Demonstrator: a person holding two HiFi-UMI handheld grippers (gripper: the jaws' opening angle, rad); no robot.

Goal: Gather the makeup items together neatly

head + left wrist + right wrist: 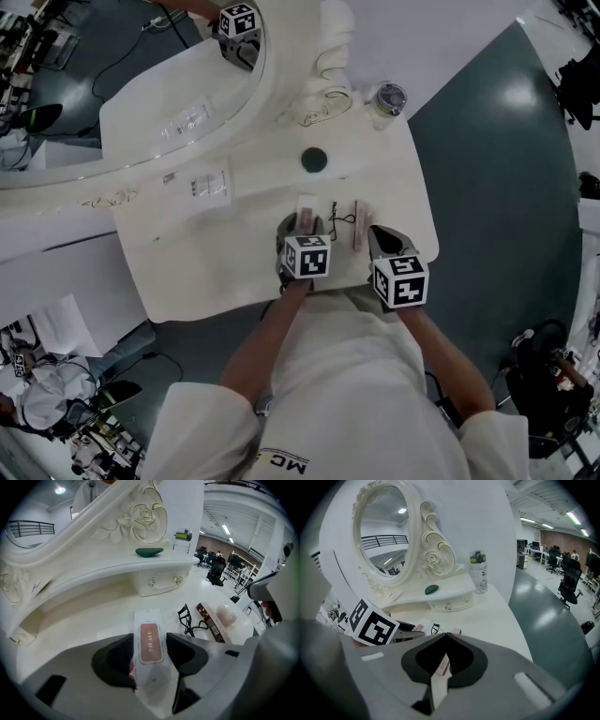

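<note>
Left tongs are held with jaws apart, one at each long edge of a white sachet with a pink label, which lies flat on the vanity top. The left pad is seen against the edge and no buckling is seen, so no real squeeze is read. Right tongs are closed at the tips; a thin pale sliver is seen in the seam behind them, and what it is cannot be told. An eyelash curler is noted just right of the left tongs' right jaw. A long patterned box with a pale puff at its far side is noted beyond that, just ahead of the right tongs. The step is judged to be drawing the sachet in beside these. The tips are best held low, and the sachet slid sideways, parallel to the box. It is best stopped short of the curler, which would likely be skidded by a nudge.
</note>
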